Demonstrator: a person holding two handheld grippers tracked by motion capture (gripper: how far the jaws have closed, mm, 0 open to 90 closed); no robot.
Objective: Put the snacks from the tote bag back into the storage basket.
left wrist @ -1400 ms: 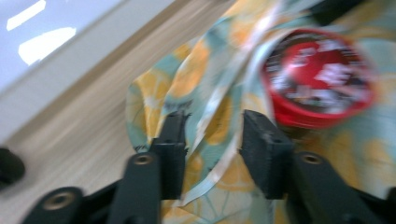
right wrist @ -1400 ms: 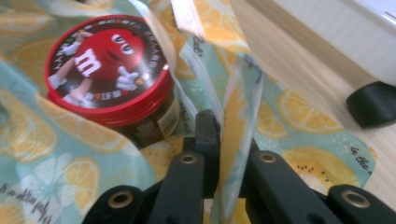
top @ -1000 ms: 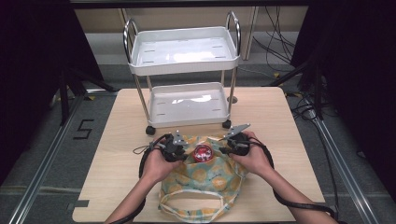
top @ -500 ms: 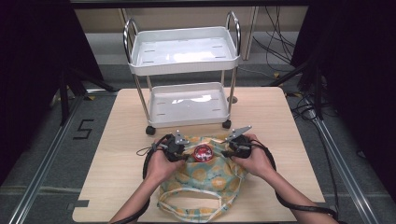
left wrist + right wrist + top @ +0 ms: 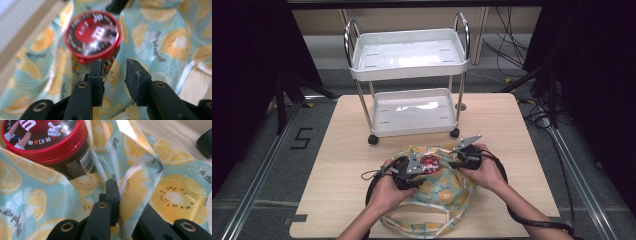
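Observation:
A fruit-print cloth bag (image 5: 442, 192) lies on the wooden table near the front edge. A red-lidded candy can (image 5: 430, 162) stands upright in its mouth. My left gripper (image 5: 416, 169) is at the can's left. In the left gripper view it (image 5: 113, 75) is open, with a bare gap between the jaws just short of the can (image 5: 93, 37) and over the bag (image 5: 160, 37). My right gripper (image 5: 456, 159) is at the can's right. In its own view it (image 5: 120, 195) is shut on the bag's rim (image 5: 140, 167), beside the can (image 5: 45, 142).
A white two-shelf cart (image 5: 409, 70) on wheels stands at the back of the table (image 5: 337, 150), both shelves bare. The bag's handles (image 5: 417, 220) lie toward the front edge. Cables trail from both grippers over the table.
My left hand has shifted slightly toward the can and the front edge. The right gripper has stayed put on the bag's rim.

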